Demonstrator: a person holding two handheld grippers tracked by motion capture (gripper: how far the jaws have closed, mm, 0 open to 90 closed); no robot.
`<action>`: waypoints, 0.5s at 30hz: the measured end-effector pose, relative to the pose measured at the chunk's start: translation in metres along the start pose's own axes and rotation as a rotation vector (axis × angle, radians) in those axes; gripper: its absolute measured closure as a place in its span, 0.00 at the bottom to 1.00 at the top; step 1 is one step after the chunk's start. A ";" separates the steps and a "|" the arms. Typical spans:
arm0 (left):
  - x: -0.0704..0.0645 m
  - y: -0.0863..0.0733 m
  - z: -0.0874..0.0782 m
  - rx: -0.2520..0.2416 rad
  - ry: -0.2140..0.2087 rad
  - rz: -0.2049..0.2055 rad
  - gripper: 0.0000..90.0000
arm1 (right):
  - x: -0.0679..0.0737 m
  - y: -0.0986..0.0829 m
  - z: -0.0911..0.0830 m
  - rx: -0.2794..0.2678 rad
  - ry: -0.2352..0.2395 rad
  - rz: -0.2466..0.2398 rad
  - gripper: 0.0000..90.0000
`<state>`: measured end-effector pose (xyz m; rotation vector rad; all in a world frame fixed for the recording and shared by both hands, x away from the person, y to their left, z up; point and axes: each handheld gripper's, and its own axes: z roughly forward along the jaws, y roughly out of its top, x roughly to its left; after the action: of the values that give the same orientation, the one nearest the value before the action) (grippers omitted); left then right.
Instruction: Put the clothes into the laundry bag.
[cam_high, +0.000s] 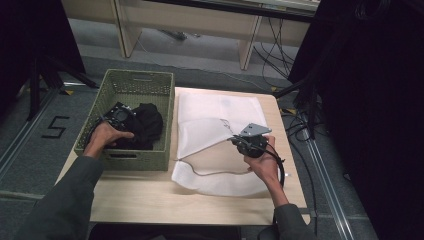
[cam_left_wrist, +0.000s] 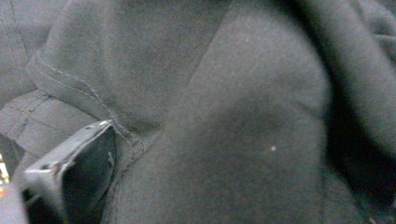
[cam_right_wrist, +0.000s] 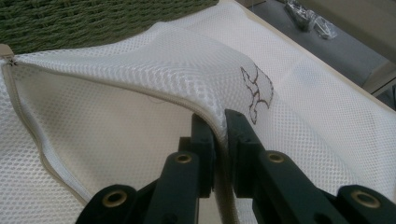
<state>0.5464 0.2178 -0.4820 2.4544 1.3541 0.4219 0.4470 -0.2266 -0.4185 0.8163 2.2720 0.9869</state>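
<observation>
While the right claw (cam_right_wrist: 219, 140) is clenched on the upper edge of the white mesh bag (cam_high: 215, 120), lifting its zippered mouth off the counter (cam_high: 150, 200), hold that edge high and taut so the opening stays wide for loading. The left claw (cam_high: 119, 116) is down in the green basket (cam_high: 137, 162), pressed into the dark garment (cam_left_wrist: 224, 116) that sits there; released or grasping, I can't tell. Bag looks empty, lying just beside the basket.
</observation>
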 end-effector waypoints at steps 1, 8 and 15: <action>-0.003 0.001 -0.002 0.007 -0.001 0.019 0.13 | 0.000 0.000 0.000 -0.004 -0.003 -0.004 0.92; -0.001 0.000 -0.012 -0.016 0.026 0.129 0.62 | 0.001 0.001 0.000 0.001 0.003 -0.007 0.92; -0.002 0.005 -0.025 -0.039 0.047 0.188 0.76 | -0.002 0.001 0.002 -0.021 0.003 -0.009 0.92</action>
<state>0.5393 0.2172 -0.4577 2.5642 1.1244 0.5485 0.4497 -0.2260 -0.4181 0.7958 2.2621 1.0073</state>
